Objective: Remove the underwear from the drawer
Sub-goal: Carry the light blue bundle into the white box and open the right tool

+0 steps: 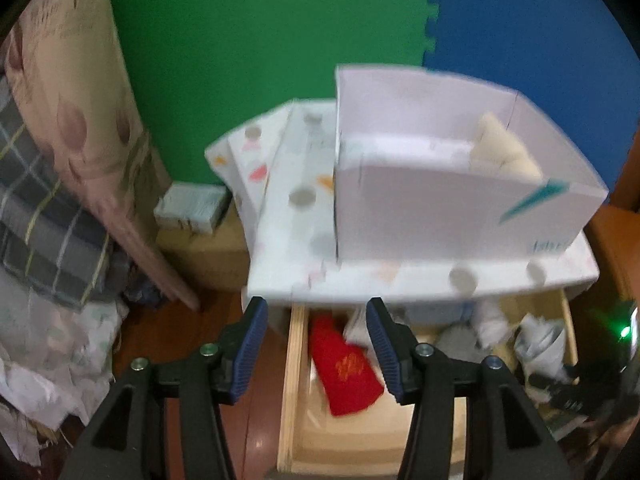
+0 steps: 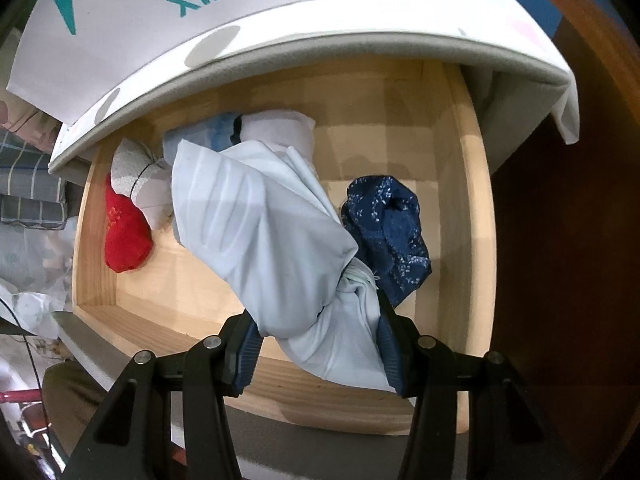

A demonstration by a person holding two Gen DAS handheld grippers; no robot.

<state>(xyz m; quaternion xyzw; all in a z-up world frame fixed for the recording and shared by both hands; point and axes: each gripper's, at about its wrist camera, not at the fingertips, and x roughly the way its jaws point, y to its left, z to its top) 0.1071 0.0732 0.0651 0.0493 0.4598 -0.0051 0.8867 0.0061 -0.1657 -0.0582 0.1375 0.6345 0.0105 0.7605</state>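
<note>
left view: blurred throughout
drawer (image 2: pixel 280 392): back part hidden under the white top (image 2: pixel 360 40) beyond the claw
box (image 2: pixel 160 4): lettering cut off by the upper edge
pale cloth (image 2: pixel 260 220): covers the right claw's (image 2: pixel 318 350) pads

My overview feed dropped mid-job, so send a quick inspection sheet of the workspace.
Surface: open pale wooden drawer under a white dotted cabinet top.
Job's things: bunched pale blue underwear garment, one end gripped; crumpled navy patterned garment beside it.
Clutter: red sock, grey rolled sock, white shoe box on top.
Grippers: right gripper shut on the pale garment; left gripper open, empty.
Cables: thin dark cable.
Surroundings: green foam wall panel, plaid bedding.
</note>
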